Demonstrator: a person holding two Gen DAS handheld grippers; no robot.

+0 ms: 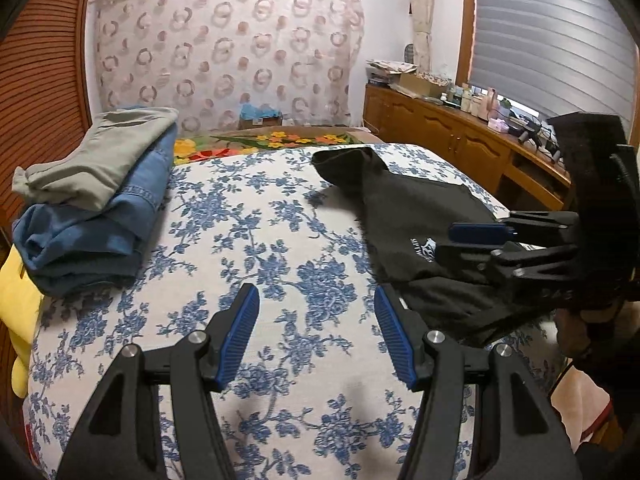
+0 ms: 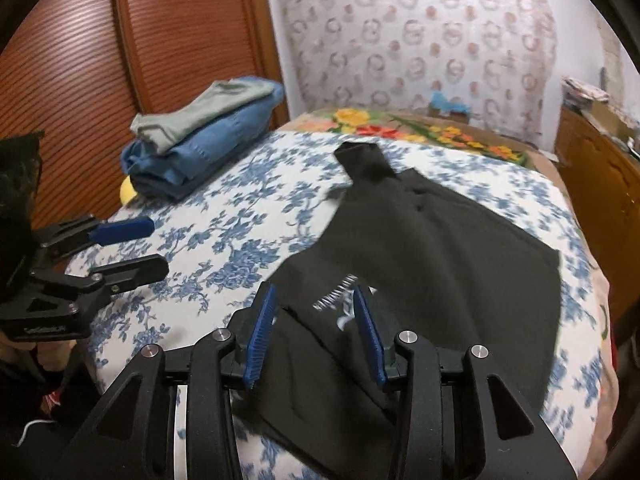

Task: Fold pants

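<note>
Black pants (image 2: 436,256) with a white logo lie spread on the floral bed sheet (image 1: 260,240); they also show at the right of the left wrist view (image 1: 404,216). My right gripper (image 2: 316,312) is open and empty, hovering over the near edge of the pants by the logo. It also shows from the side in the left wrist view (image 1: 444,242). My left gripper (image 1: 318,316) is open and empty over bare sheet, left of the pants. It shows at the left of the right wrist view (image 2: 154,244).
A stack of folded clothes, grey trousers (image 1: 100,152) on blue jeans (image 1: 92,232), sits at the bed's far left. A yellow item (image 1: 16,300) lies beside it. A wooden cabinet (image 1: 460,140) with clutter runs along the right. A flowered blanket (image 1: 272,140) lies at the far end.
</note>
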